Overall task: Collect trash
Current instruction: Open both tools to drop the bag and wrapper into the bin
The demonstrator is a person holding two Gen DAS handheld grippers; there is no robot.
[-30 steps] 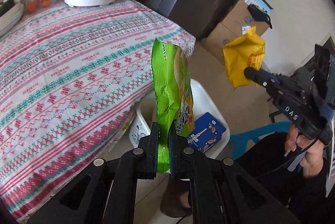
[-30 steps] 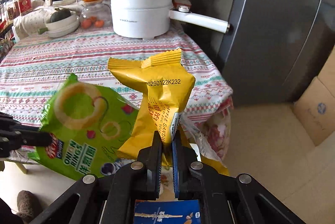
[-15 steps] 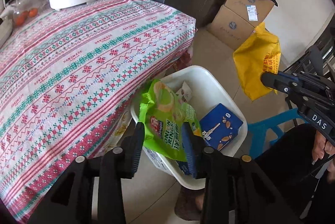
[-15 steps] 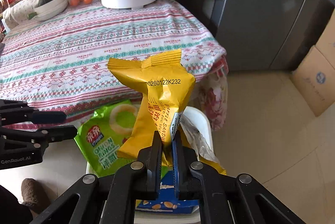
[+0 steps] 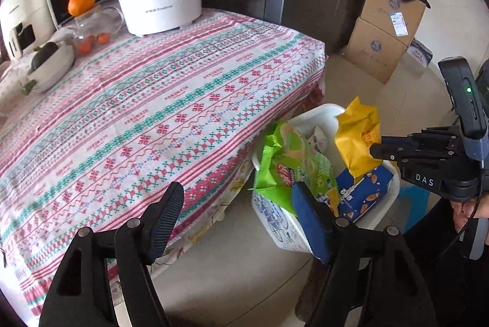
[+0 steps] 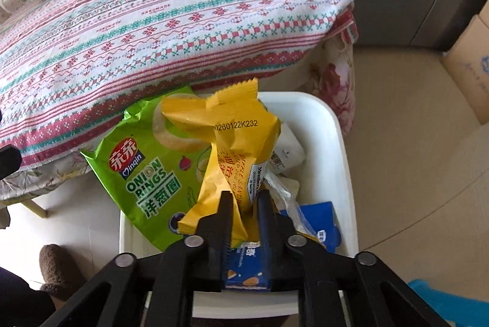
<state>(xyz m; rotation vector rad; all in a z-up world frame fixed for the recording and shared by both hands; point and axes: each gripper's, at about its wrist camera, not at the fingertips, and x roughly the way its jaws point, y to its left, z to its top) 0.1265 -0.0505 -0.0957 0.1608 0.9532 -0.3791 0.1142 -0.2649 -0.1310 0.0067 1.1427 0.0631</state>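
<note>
Fingers of the left gripper (image 5: 237,214) are spread wide with nothing between them, poised over the floor beside the table (image 5: 146,101) and just short of the white bin (image 6: 342,143). Those of the right gripper (image 6: 243,214) are parted a little around the lower end of a yellow wrapper (image 6: 235,143); the gap looks wider than the crumpled foil, so whether they grip it or have just let go cannot be told for sure. That wrapper stands upright directly over the bin's opening, its bottom close above a blue box (image 6: 321,223) lying inside. A green snack bag (image 6: 146,171) leans in the bin against the side nearest the table, its top sticking up over the rim, and some clear and white wrappers (image 6: 287,152) lie behind the yellow one. By this, the step in hand is dropping the yellow wrapper into the bin, and it seems nearly done. What comes next calls for the right fingers to open fully so the wrapper falls clear, then for that hand to lift away without snagging the foil. No loose trash shows on the tablecloth, only a white pot (image 5: 159,3), a bowl (image 5: 49,67) and fruit, so collecting may be near its end.
</note>
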